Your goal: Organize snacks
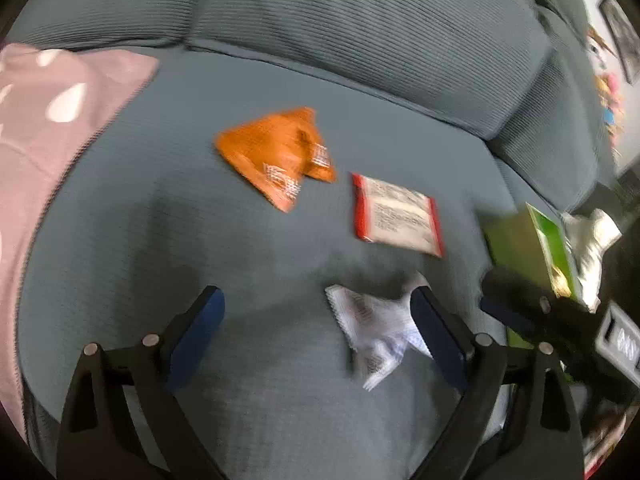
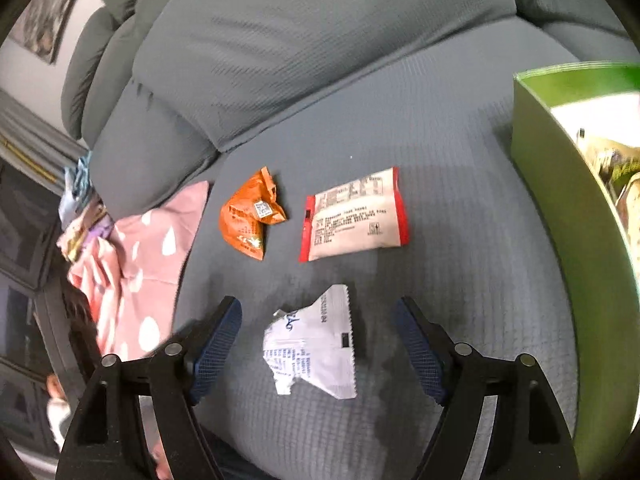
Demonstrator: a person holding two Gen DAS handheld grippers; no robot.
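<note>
On a grey sofa seat (image 2: 460,208) lie three snack packets. An orange packet (image 2: 250,216), crumpled, sits nearest a pink cloth (image 2: 152,248) with white drops. Just beside it, apart from it, a red-edged packet (image 2: 354,216) lies flat with its printed side up. Nearer the cameras a white packet (image 2: 316,344), creased and torn at one end, rests on the seat.

From the right wrist view, the right gripper (image 2: 318,332) hovers with its jaws spread wide on either side of the white packet, touching neither edge. A green box (image 2: 572,208) stands at the seat's right side, open at the top, with packets showing inside; what they are cannot be told.

From the left wrist view, the left gripper (image 1: 316,316) also has its jaws released and holds nothing. The white packet (image 1: 372,328) lies just inside its right finger, whether touching cannot be told through the blur. The orange packet (image 1: 276,152) and red-edged packet (image 1: 396,216) lie farther off, and the green box (image 1: 524,240) stands at the right, with the right gripper (image 1: 520,300) in front of it.
</note>
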